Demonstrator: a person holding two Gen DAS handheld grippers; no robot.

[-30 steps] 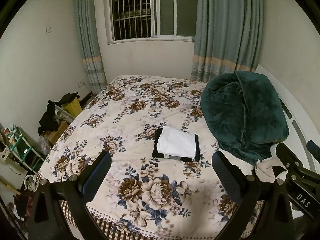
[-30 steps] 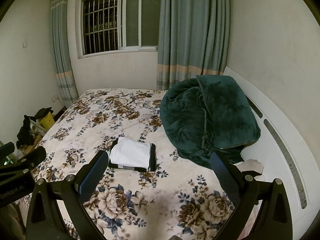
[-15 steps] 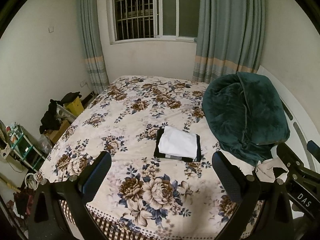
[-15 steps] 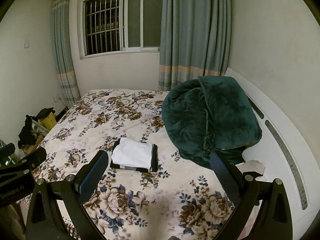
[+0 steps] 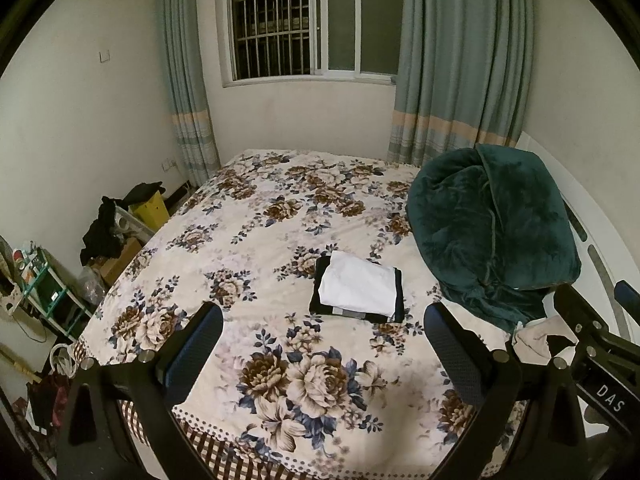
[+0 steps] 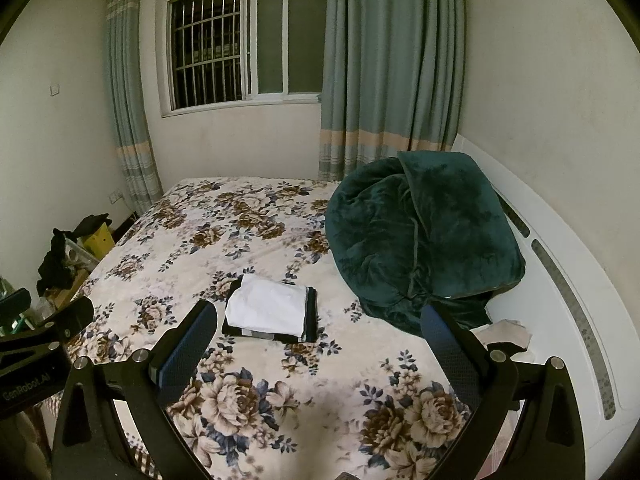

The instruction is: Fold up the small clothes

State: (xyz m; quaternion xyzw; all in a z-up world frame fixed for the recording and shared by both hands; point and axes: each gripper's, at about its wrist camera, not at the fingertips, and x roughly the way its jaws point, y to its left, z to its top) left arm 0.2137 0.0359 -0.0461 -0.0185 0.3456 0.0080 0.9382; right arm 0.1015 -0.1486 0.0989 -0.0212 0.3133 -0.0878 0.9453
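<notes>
**Floral bed, folded stack at its middle**

The floral bedspread [image 5: 248,240] filled a curtained room, and we saw a green blanket [image 5: 488,232] heaped just right of the folded white-on-black clothes [image 5: 358,290]. Only our left view showed the cluttered shelf [image 5: 44,284]. We held the left gripper [image 5: 324,344] and right gripper [image 6: 320,340] wide apart, both empty, short of the stack

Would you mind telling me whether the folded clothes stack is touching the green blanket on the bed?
Apart. The right wrist view shows a strip of floral bedspread between the folded clothes stack and the green blanket.
</notes>
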